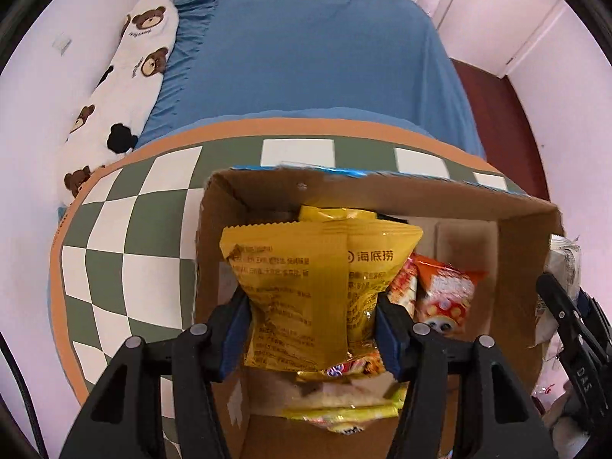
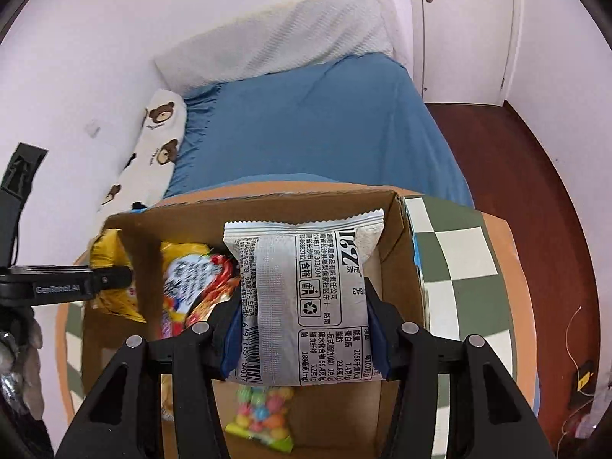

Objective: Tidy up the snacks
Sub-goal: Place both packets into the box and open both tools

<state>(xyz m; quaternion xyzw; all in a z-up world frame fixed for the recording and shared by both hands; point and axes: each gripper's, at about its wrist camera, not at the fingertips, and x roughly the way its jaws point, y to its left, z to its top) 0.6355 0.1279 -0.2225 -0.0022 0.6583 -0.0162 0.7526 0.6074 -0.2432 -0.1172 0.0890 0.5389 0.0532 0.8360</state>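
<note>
My left gripper (image 1: 311, 329) is shut on a yellow snack packet (image 1: 302, 290) and holds it over the open cardboard box (image 1: 524, 264). My right gripper (image 2: 304, 329) is shut on a silver-grey snack packet (image 2: 306, 298) over the right part of the same box (image 2: 397, 252). Inside the box lie an orange-red snack bag (image 1: 443, 294), yellow packets (image 1: 344, 417) and a bag of coloured candies (image 2: 264, 417). The right gripper with its silver packet shows at the right edge of the left wrist view (image 1: 562, 306). The left gripper and its yellow packet (image 2: 111, 287) show at the left of the right wrist view.
The box stands on a round table with a green-and-white checked top (image 1: 126, 260) and an orange rim. Behind it is a bed with a blue sheet (image 1: 313, 57) and a bear-print pillow (image 1: 126, 76). A white door (image 2: 463, 30) and dark red floor (image 2: 535, 191) are to the right.
</note>
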